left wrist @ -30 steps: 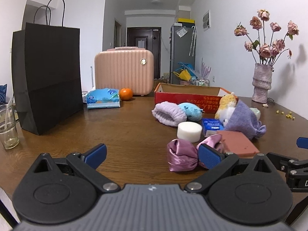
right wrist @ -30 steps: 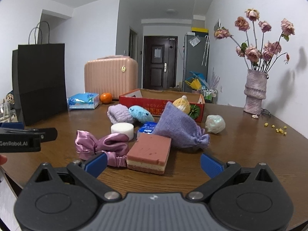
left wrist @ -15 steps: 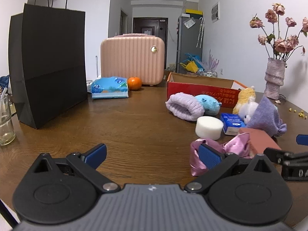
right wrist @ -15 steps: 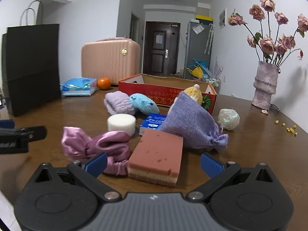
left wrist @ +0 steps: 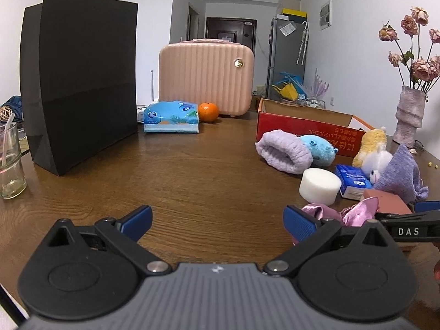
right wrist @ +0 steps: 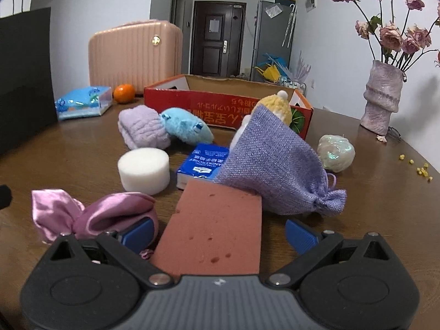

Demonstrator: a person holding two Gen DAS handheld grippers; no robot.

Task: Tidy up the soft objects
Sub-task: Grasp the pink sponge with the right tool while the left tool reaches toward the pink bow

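Soft stuff on the surface (left wrist: pixel 192 181): one pink sponge (right wrist: pixel 214 228), one satin scrunchie (right wrist: pixel 93 217), one white foam puck (right wrist: pixel 143 170), one lilac pouch (right wrist: pixel 272 165). Right claw (right wrist: pixel 217 233) has moved in since a moment ago, spread wide around the sponge's near end. Left claw (left wrist: pixel 217 218) spread, nothing between its pads.

I see both fisheye views evenly lit by soft, cool indoor light, sharp at centre, with black vignette in the corners, walls bowing at the edges, a pale sheen on the table (left wrist: pixel 192 181), and the near sponge (right wrist: pixel 214 231) slightly soft.
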